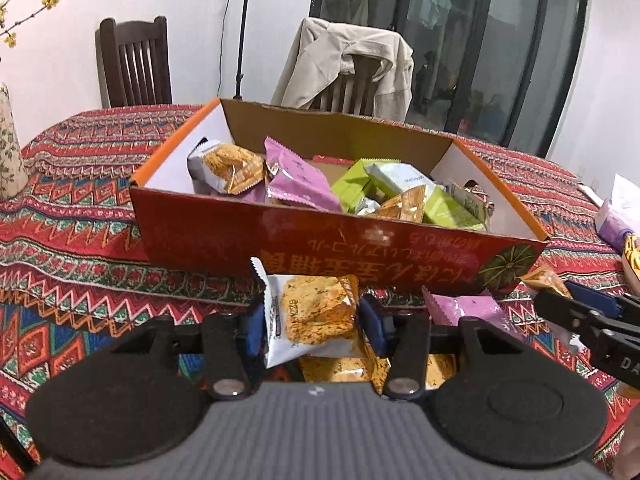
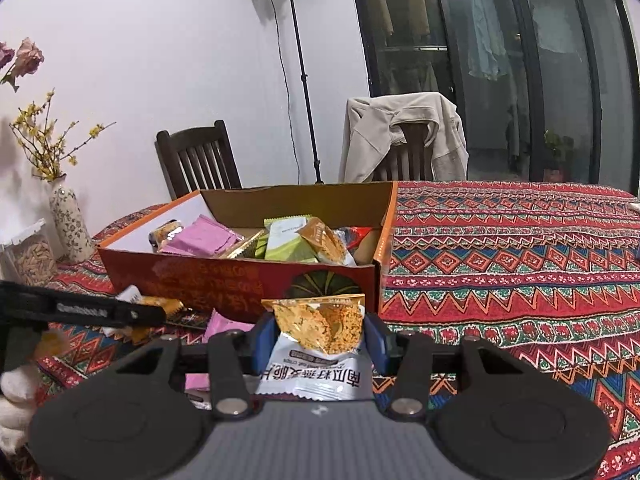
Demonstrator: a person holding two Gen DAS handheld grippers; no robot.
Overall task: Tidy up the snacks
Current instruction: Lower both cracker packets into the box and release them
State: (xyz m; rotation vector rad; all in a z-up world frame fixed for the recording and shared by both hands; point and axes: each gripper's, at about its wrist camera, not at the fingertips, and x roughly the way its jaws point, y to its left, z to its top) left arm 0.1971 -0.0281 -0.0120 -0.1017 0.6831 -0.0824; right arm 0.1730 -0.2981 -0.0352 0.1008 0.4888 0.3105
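Here, the left gripper (image 1: 316, 320) is clamped on a white-and-orange crisp packet (image 1: 308, 316), and the right gripper (image 2: 320, 338) pinches a second crisp packet (image 2: 318, 340). Both hang just before the red cardboard box (image 1: 280, 236) of snacks, mid-table on the patterned tablecloth (image 2: 500, 280); a pink packet (image 1: 468, 308) lies below the box's near wall.

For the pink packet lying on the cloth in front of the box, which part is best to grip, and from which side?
Probably the pink packet's serrated end seal, reached from above: the packet lies flat on the cloth, so only the thin crimped edge gives the jaws something to pinch. Come from the side away from the box, whose wall stands close behind it. Both grippers already hold oat packets.
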